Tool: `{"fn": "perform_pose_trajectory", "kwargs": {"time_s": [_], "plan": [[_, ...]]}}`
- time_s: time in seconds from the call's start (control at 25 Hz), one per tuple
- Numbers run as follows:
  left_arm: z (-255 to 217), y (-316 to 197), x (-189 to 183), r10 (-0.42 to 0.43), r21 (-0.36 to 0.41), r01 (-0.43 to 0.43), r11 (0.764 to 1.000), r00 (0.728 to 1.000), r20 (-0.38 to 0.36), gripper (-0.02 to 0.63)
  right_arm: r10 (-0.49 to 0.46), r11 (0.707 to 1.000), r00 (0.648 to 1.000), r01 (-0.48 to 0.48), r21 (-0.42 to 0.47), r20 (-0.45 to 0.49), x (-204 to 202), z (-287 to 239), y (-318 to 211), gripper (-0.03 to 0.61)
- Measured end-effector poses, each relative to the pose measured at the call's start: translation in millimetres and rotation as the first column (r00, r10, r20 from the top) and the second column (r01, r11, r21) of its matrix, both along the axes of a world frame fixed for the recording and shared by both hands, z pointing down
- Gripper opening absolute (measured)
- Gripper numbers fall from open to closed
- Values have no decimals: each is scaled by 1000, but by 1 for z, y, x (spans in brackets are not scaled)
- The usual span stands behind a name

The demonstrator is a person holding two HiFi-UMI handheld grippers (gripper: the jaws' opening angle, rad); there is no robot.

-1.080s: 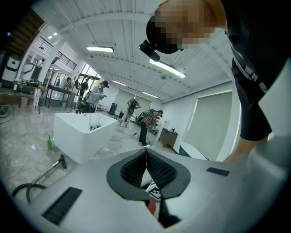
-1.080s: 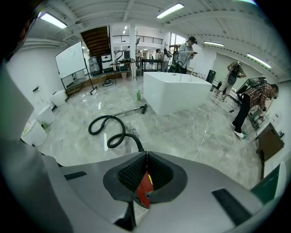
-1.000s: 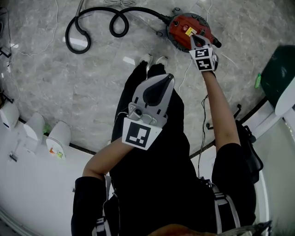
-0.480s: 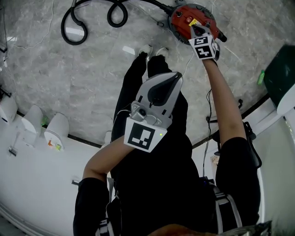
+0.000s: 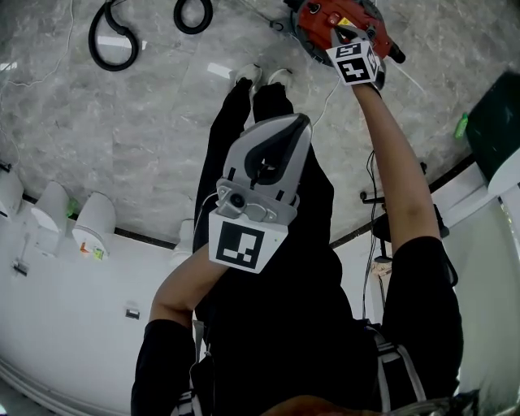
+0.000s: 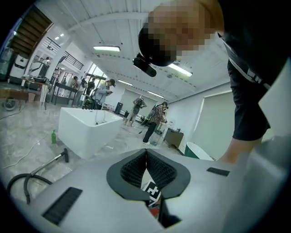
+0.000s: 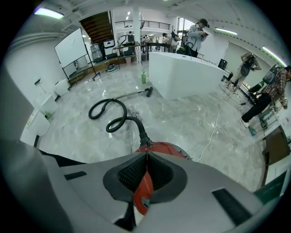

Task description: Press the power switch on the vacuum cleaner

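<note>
The red vacuum cleaner (image 5: 318,23) is set on the floor (image 5: 162,146); the right tool (image 5: 335,32), jaws closed and empty, is held at its top; the left tool (image 5: 301,123), likewise closed, is held well back; the switch, not discernible here, could be missed by an off-centre push.

Two grippers in all: one left gripper (image 5: 302,122), one right gripper (image 5: 335,31), each with two jaws and one marker cube. One red vacuum cleaner (image 5: 315,16). One black hose (image 7: 116,116) looped on the floor (image 5: 162,146). Two white shoes (image 5: 248,77). Three white ceramic fixtures (image 5: 93,223) in a row by the wall. One white bathtub (image 7: 182,73), one green bottle (image 7: 142,77) near it, one whiteboard (image 7: 72,48). At least three people (image 7: 198,29) in the background.
</note>
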State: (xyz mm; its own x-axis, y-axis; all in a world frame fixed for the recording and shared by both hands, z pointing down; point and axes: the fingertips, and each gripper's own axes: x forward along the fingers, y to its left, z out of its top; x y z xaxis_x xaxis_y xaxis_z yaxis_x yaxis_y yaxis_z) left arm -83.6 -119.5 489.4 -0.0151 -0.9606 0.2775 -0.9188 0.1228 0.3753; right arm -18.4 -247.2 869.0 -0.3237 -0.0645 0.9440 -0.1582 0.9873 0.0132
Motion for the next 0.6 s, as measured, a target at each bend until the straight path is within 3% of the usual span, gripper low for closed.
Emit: {"fn": "perform_pose_trajectory", "kwargs": {"time_s": [0.4, 0.6], "plan": [[31, -16, 5, -7, -30, 6, 1000, 1000, -23, 18, -53, 999, 998, 52, -8, -42, 8, 43, -3, 20], [39, -19, 11, 15, -35, -15, 999, 1000, 0, 18, -41, 999, 998, 41, -6, -50, 12, 56, -4, 20]]}}
